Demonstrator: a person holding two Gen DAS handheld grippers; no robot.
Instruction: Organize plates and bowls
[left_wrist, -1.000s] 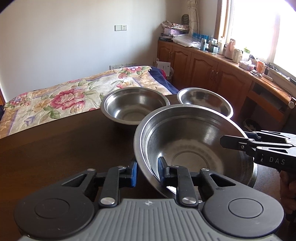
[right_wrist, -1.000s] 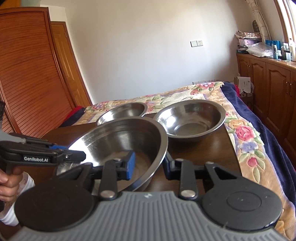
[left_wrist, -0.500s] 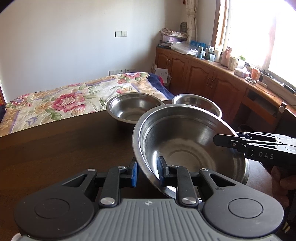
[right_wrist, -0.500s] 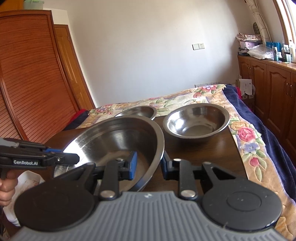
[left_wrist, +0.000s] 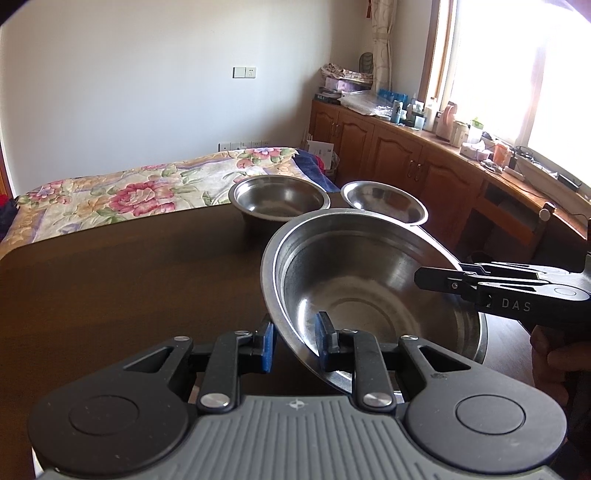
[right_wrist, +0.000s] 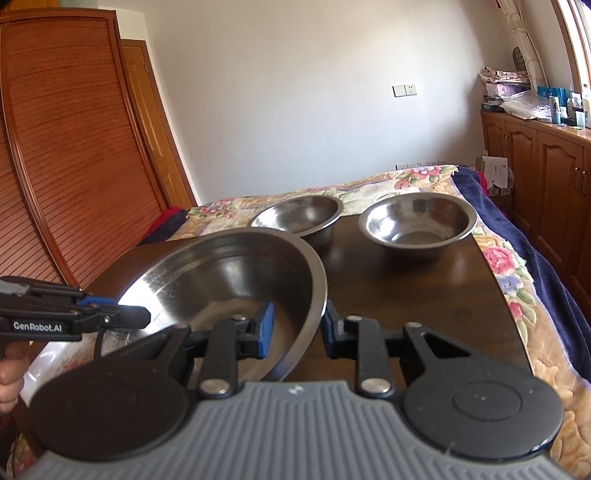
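Between both tools (left_wrist: 294, 342), large bowl (left_wrist: 369, 280)

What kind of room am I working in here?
Most likely a home bedroom: a bed with a floral bedspread sits past the dark wooden table, with wooden cabinets under the window and a slatted wardrobe door.

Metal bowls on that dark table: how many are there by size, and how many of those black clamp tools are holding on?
Large steel bowl, gripped on opposite rims: 1
Smaller steel bowls, left one and right one, standing on the dark table: 2
Handheld grippers, left gripper and right gripper: 2
Total: 3 bowls and 2 grippers, 5 things.
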